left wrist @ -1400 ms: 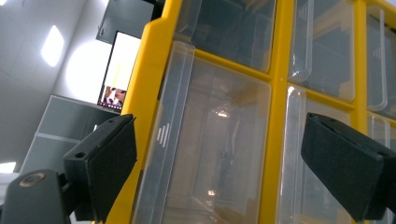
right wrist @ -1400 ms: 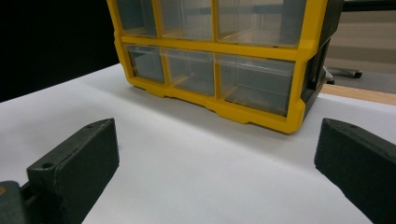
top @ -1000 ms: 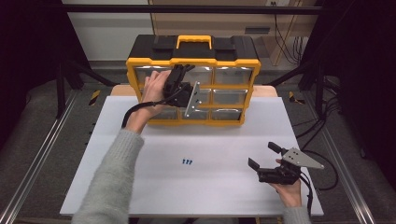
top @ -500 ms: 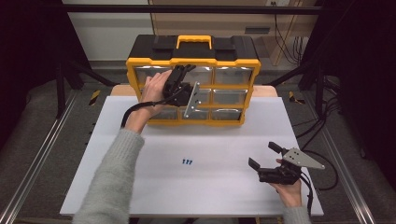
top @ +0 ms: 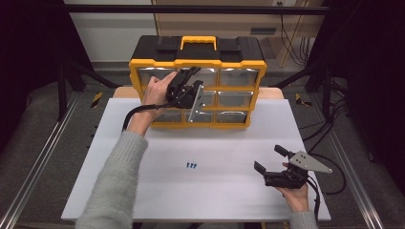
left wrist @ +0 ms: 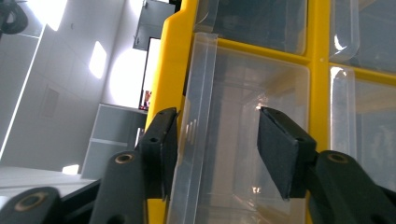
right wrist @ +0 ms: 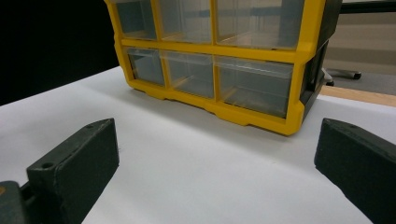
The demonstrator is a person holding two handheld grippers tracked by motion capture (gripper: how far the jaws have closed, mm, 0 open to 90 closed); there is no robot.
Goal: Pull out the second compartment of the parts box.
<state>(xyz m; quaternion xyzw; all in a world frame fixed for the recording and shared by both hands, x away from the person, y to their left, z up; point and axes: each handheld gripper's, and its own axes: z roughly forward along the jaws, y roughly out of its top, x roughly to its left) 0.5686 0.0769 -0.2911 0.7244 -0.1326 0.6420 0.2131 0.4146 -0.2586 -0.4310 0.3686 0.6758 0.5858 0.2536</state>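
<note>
Right now your left gripper (top: 191,75) is up against the front of the organizer (top: 197,62) at the far edge of the table (top: 143,191), its jaws spread on either side of a clear drawer (left wrist: 233,154) in the leftmost column; the left pad (left wrist: 161,149) sits at the drawer's edge, the right one just off its face, so nothing is clamped. Your right gripper (top: 271,158) rests low near the table's near right corner, well apart from the organizer, jaws wide and empty, with small blue screws (top: 191,165) lying between you and the organizer
</note>
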